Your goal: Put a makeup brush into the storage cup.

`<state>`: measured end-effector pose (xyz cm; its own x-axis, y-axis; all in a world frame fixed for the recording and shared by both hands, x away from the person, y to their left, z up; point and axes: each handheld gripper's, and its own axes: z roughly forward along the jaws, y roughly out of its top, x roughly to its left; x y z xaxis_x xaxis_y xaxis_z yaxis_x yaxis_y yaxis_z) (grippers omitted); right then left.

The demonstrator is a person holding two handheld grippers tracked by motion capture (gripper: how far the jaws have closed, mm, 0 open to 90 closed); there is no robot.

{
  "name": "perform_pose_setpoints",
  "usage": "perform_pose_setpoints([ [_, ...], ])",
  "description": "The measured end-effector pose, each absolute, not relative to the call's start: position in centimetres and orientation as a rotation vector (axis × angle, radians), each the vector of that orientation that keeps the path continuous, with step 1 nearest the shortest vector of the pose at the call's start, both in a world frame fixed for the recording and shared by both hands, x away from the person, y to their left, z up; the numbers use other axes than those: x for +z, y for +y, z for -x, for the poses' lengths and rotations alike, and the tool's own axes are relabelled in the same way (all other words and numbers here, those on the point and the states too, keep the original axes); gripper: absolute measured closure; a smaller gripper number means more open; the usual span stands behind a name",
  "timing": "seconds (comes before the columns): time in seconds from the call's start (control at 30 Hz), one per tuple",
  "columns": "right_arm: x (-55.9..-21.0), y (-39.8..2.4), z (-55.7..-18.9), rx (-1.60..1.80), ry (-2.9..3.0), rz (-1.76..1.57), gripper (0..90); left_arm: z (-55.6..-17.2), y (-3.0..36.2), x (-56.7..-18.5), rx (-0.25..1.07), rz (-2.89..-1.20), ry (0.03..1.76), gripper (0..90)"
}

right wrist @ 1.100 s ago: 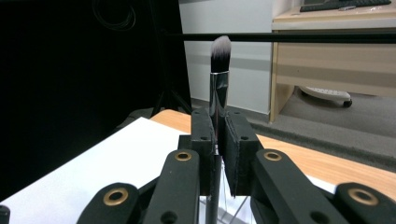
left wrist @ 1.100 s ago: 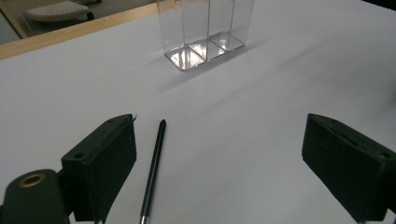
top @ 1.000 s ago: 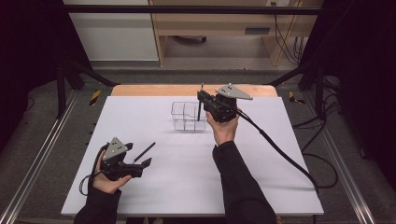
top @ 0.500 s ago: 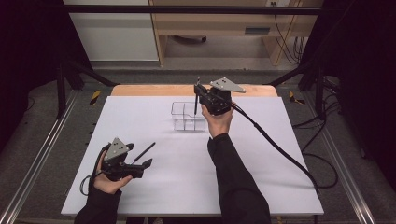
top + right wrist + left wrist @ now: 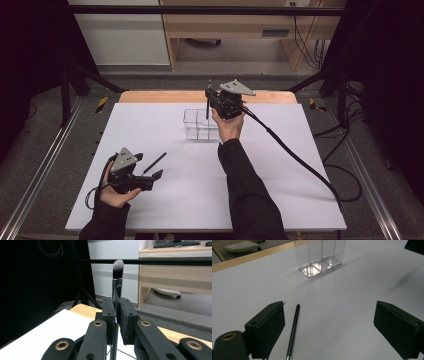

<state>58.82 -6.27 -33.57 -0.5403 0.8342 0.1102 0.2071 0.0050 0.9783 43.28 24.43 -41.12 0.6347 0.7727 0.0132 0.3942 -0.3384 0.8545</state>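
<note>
Right gripper view shows the right hand-held gripper [image 5: 116,322] clenched on a makeup brush [image 5: 117,285], upright, bristles up, above the clear divided organizer [image 5: 200,125]. Left hand-held gripper [image 5: 329,327] rests released on the tabletop [image 5: 280,165], a black pencil [image 5: 293,331] between its jaws, near one.

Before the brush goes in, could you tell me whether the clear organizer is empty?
Empty: the clear organizer shows bare compartment floors, and the brush is clamped in the right hand-held gripper.
</note>
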Motion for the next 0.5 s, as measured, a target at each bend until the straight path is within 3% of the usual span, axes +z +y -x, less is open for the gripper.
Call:
perform_pose_setpoints([
  [0.5,-34.9,-5.7,-60.2,1.565,1.762,-1.105,84.1,-43.3,24.5,-41.1,0.531,-1.957,0.919,9.1],
])
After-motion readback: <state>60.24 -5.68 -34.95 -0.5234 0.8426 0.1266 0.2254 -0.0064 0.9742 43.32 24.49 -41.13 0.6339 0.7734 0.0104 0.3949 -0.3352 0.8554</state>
